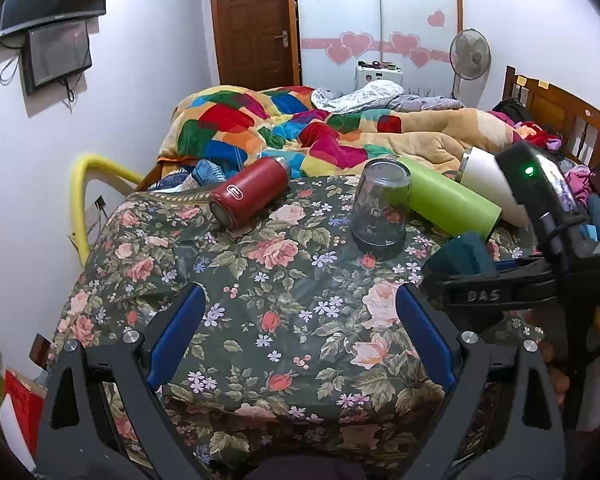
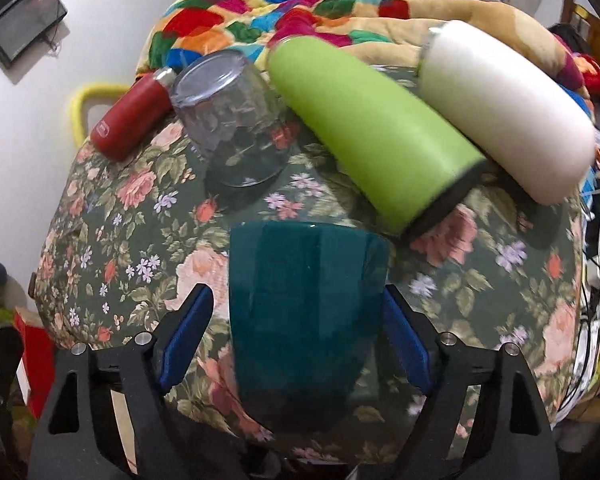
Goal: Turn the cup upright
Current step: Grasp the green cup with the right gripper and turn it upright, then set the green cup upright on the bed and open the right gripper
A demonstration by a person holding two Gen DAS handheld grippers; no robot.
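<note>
A dark teal cup (image 2: 304, 320) lies between the blue pads of my right gripper (image 2: 298, 316), its wide end toward the far side. The right pad touches it; a thin gap shows at the left pad, so the jaws stand wide around it. In the left wrist view the teal cup (image 1: 466, 254) shows at the right beside the right gripper's black body (image 1: 540, 280). A clear glass cup (image 1: 380, 204) stands upside down on the floral cloth (image 1: 260, 280); it also shows in the right wrist view (image 2: 232, 128). My left gripper (image 1: 300, 320) is open and empty above the cloth.
A red bottle (image 1: 252, 192), a green bottle (image 1: 448, 200) and a white bottle (image 1: 492, 184) lie on their sides at the table's far edge. Behind is a bed with a patchwork blanket (image 1: 300, 128). A yellow tube (image 1: 84, 200) stands at the left.
</note>
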